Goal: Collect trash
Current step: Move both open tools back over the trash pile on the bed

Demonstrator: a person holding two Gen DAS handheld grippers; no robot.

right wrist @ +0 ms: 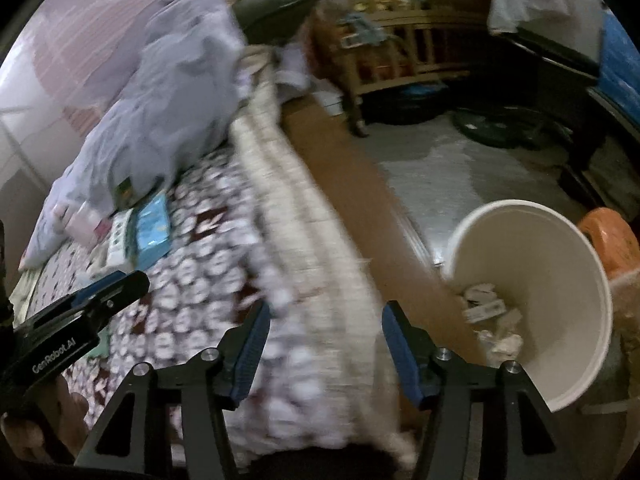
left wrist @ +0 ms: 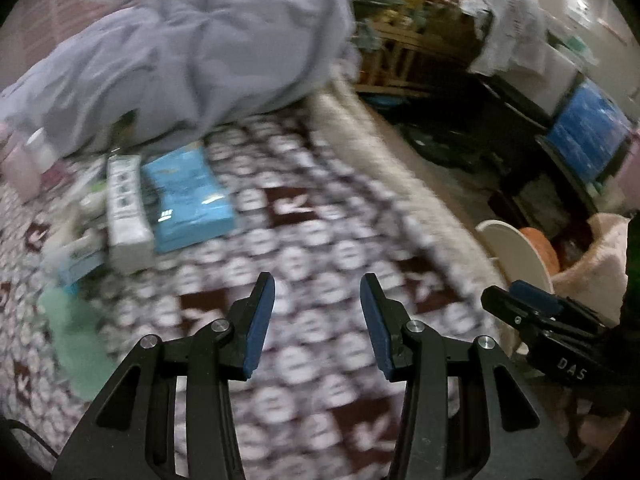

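Observation:
My left gripper (left wrist: 317, 286) hangs open over the patterned bed cover (left wrist: 304, 240), with nothing between its fingers. Further up and to the left lie a blue packet (left wrist: 186, 200), a white carton (left wrist: 126, 208), smaller wrappers (left wrist: 80, 256) and a green sheet (left wrist: 72, 332). My right gripper (right wrist: 326, 310) is open and empty above the bed's edge. A white bin (right wrist: 552, 272) stands on the floor to its right, with scraps of paper (right wrist: 486, 308) in the bottom. The bin's rim (left wrist: 516, 248) and the right gripper's fingers (left wrist: 532, 304) also show in the left wrist view. Both views are blurred.
A grey duvet (left wrist: 192, 48) is heaped at the far side of the bed. A wooden shelf unit (right wrist: 400, 48) and dark furniture line the far wall. An orange object (right wrist: 612, 236) sits behind the bin. A blue box (left wrist: 588, 136) stands at the right.

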